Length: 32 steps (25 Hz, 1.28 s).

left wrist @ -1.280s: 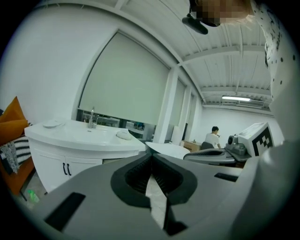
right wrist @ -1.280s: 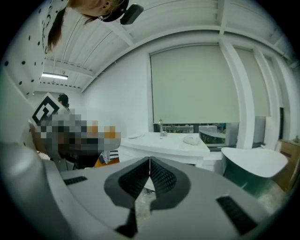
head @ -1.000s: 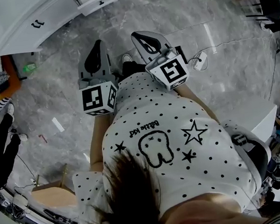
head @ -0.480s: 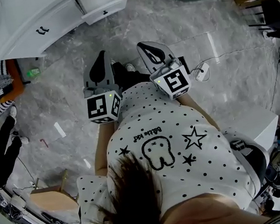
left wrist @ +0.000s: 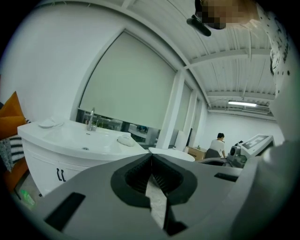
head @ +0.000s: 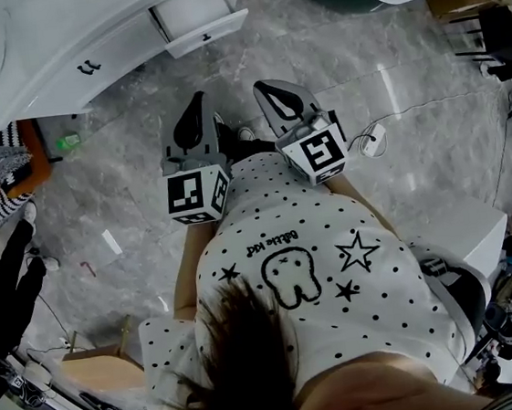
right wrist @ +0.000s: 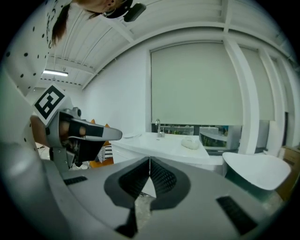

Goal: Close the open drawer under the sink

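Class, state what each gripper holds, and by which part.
Nothing is held: the left gripper and the right gripper are both shut, jaws empty.

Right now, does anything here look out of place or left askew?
Yes: the drawer under the sink stands pulled out from the vanity front, while the doors beside it sit flush. The left gripper and right gripper are shut, empty and short of it. A white strip lies on the floor.

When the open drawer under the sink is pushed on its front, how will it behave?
The drawer looks like a rigid box held in the vanity, so it should probably slide straight in, not tip. Its white front looks smooth with one small handle, so a push off-centre may slip or skew it.
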Each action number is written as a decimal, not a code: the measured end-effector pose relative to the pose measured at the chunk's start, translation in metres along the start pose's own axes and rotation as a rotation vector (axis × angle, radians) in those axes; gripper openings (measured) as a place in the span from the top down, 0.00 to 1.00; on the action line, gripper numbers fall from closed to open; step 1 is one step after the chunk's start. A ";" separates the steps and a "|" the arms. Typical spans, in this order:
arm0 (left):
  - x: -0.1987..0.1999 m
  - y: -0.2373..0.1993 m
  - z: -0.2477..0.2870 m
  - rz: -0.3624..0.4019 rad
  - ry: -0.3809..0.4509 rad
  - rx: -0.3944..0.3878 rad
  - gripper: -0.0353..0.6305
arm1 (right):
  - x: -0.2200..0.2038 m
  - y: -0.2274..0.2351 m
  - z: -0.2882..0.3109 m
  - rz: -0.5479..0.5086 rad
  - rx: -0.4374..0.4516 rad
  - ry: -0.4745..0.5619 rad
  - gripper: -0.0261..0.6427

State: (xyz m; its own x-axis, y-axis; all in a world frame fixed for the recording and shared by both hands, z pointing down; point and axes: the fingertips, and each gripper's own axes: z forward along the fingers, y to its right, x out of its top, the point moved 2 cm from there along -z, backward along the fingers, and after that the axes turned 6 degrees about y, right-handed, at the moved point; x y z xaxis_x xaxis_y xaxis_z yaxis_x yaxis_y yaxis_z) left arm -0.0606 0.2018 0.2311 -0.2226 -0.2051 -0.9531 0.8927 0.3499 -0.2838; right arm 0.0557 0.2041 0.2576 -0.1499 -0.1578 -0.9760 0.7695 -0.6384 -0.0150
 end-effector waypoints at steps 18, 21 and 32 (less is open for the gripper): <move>0.009 -0.074 0.027 -0.008 -0.024 -0.003 0.94 | 0.002 -0.002 0.070 0.022 -0.052 -0.029 0.94; 0.008 -0.077 0.027 -0.016 -0.031 -0.008 0.94 | 0.000 -0.007 0.073 0.016 -0.044 -0.039 0.94; -0.003 -0.072 0.048 -0.034 -0.075 -0.017 0.94 | -0.013 0.014 0.068 0.049 -0.058 -0.087 0.94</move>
State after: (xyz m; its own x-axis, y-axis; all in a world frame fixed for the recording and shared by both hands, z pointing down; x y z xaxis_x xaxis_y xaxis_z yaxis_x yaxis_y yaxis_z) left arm -0.1052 0.1338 0.2593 -0.2221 -0.2846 -0.9325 0.8781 0.3573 -0.3182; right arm 0.0259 0.1457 0.2849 -0.1622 -0.2539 -0.9535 0.8114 -0.5842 0.0175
